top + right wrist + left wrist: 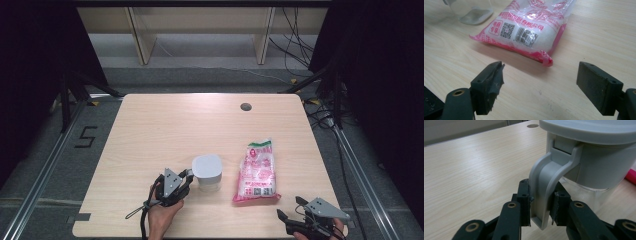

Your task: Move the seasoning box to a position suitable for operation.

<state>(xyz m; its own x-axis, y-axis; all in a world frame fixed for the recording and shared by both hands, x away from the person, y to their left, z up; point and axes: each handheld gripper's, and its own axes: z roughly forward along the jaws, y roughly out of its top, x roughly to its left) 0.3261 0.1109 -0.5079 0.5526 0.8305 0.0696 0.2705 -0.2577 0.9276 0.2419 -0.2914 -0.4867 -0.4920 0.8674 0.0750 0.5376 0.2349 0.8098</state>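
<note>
A clear jar with a grey lid (pixel 207 171) stands near the middle front of the table. My left gripper (pixel 187 176) is shut on the grey latch handle (pixel 544 185) that hangs from the lid's side, a pad pressed on each face of it. To the jar's right lies a pink and white sealed bag (pixel 258 172) of white grains, its barcode end toward me (pixel 529 27). My right gripper (pixel 290 210) sits near the front right edge, open, its jaws (pixel 541 85) spread wide just short of the bag's corner.
The wooden table (pixel 165 125) has a round grey cable hole (pixel 245 106) at the back right. Behind the table stand wooden shelf legs, and cables trail over the floor at the right. Metal rails run along both sides.
</note>
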